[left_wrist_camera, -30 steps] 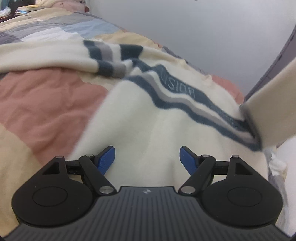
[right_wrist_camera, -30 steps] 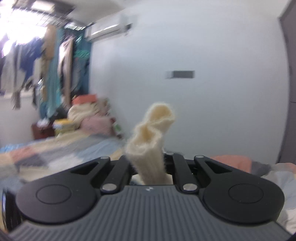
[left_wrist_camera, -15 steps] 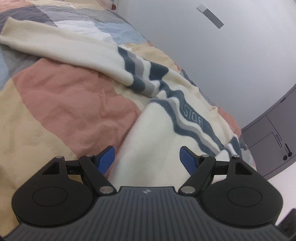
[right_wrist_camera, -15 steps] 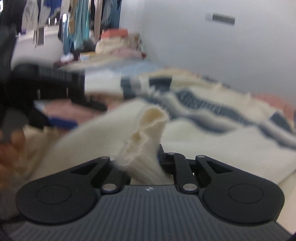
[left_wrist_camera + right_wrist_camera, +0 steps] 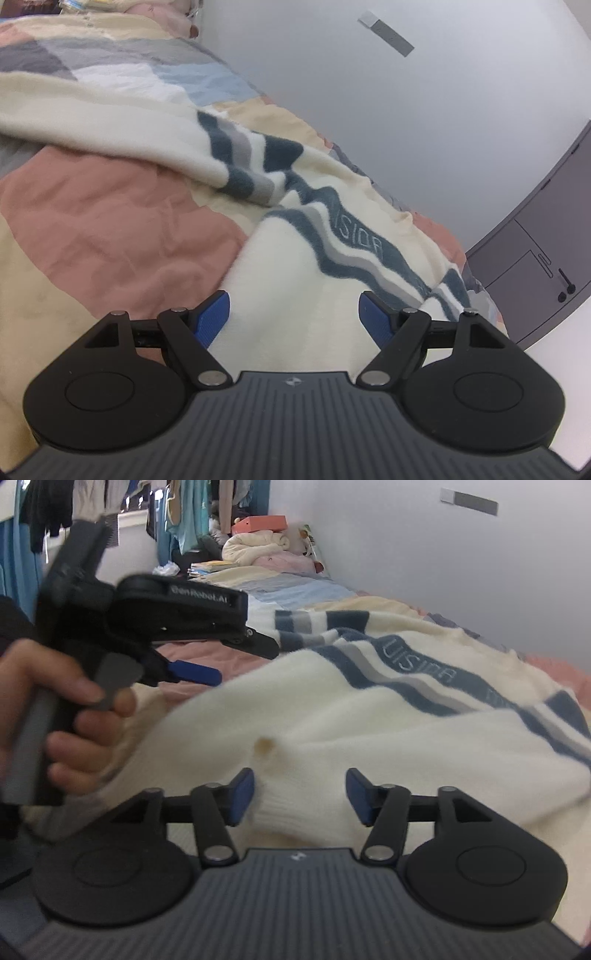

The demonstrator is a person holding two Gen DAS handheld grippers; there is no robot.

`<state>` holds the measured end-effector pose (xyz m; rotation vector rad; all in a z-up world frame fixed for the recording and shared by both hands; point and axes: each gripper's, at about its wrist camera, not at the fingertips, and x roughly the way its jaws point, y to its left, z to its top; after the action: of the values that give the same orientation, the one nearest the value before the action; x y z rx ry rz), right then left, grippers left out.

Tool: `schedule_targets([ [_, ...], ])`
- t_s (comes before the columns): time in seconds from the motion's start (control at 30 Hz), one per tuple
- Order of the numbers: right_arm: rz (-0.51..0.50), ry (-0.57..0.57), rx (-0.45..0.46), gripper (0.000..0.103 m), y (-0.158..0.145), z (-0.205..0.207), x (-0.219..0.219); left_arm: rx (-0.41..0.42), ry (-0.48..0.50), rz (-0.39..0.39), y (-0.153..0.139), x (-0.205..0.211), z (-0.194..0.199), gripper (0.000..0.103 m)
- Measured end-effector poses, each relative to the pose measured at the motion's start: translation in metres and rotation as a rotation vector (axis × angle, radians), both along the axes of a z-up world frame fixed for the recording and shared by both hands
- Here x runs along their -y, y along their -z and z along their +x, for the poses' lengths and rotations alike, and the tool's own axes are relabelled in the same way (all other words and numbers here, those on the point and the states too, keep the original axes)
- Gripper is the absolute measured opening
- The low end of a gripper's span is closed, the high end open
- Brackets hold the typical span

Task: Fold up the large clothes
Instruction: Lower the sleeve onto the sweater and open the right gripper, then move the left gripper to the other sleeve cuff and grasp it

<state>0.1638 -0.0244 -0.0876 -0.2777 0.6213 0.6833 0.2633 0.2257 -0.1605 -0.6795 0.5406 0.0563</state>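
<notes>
My right gripper [image 5: 299, 794] is opening, the sweater's [image 5: 388, 716] ribbed cuff [image 5: 295, 812] lying loose between its jaws. My left gripper [image 5: 293, 315] hangs wide open above the sweater, which lies spread on the quilt [image 5: 110, 221].

left gripper [image 5: 294, 314] jaws spread wide; right gripper [image 5: 300, 794] jaws opening, angled downward.

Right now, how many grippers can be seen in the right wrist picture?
2. The right gripper sits at the bottom, jaws opening over the sweater. The left gripper is upper left, held by a hand.
</notes>
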Motion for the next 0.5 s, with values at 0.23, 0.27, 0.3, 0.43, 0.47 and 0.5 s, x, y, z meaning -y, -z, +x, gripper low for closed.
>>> schedule_targets([
  [0.23,0.112,0.080,-0.037,0.059,-0.014,-0.016,0.046,0.014,0.042,0.027,-0.001,0.020,0.000,0.081],
  [0.27,0.138,0.107,-0.048,0.059,-0.016,-0.014,0.053,0.016,0.051,0.031,-0.002,0.023,0.000,0.081],
  [0.3,0.162,0.138,-0.056,0.059,-0.017,-0.011,0.060,0.018,0.061,0.037,-0.002,0.026,0.000,0.081],
  [0.43,0.189,0.215,-0.048,0.059,-0.015,0.002,0.075,0.030,0.109,0.057,-0.004,0.042,-0.001,0.080],
  [0.47,0.192,0.236,-0.047,0.059,-0.014,0.007,0.078,0.028,0.124,0.053,-0.004,0.046,-0.002,0.080],
  [0.5,0.200,0.262,-0.048,0.059,-0.013,0.012,0.080,0.030,0.143,0.046,-0.003,0.051,-0.002,0.080],
])
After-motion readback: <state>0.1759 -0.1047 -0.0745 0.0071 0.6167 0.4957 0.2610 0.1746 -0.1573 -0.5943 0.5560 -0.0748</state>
